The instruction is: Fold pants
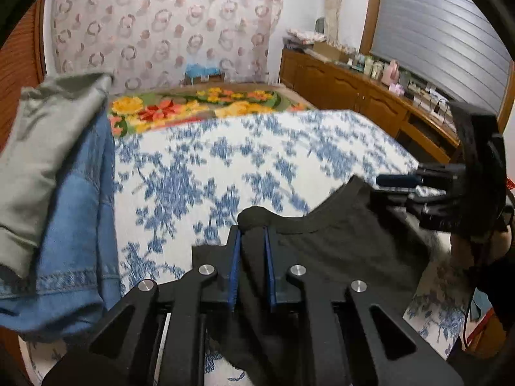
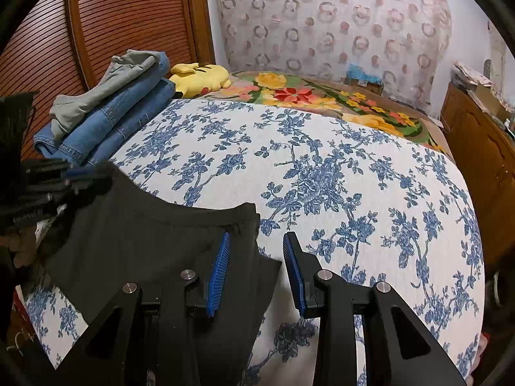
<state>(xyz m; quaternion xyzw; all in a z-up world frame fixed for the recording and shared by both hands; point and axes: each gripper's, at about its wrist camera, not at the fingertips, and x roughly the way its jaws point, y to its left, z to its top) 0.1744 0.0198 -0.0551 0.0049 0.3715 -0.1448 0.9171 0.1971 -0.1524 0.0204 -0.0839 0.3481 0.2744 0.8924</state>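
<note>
My left gripper (image 1: 252, 241) pinches the black pants (image 1: 338, 251) at their edge; my right gripper (image 2: 256, 247) gapes, straddling their other corner. Open bedspread (image 2: 322, 148) ahead; only the right view shows the yellow plush (image 2: 202, 75).

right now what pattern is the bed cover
White with a blue floral print, the bed cover shows sharpest in the right wrist view.
</note>
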